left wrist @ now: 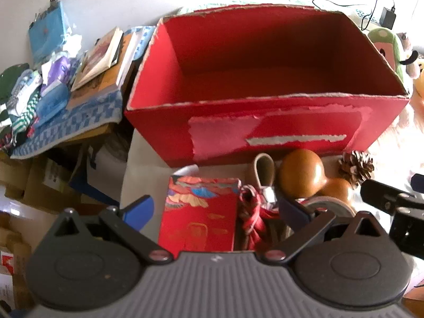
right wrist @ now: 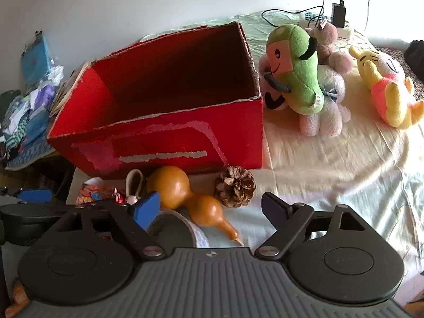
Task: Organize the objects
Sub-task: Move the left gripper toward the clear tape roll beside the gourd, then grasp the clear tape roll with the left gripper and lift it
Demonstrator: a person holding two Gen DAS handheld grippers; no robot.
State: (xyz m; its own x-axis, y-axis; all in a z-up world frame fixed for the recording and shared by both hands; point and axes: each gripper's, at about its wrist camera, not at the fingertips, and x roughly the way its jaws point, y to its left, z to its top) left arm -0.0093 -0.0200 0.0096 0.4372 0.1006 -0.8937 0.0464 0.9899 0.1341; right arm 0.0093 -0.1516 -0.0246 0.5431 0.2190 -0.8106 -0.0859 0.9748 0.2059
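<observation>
bed sheet (right wrist: 331, 164): cream, wrinkled | black charger (right wrist: 339, 13) and white power strip (right wrist: 344, 30): far edge of bed, cables attached | white wall (right wrist: 132, 5): behind | blue checkered cloth (left wrist: 79, 122): on side surface left of bed, under books (left wrist: 106, 58) and clutter

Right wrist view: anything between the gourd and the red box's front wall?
Nothing. In the right wrist view the gourd lies just before the red box, only bare sheet between.

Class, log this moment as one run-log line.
left gripper: open | right gripper: open | red box: empty | gourd, pinecone: outside box
</observation>
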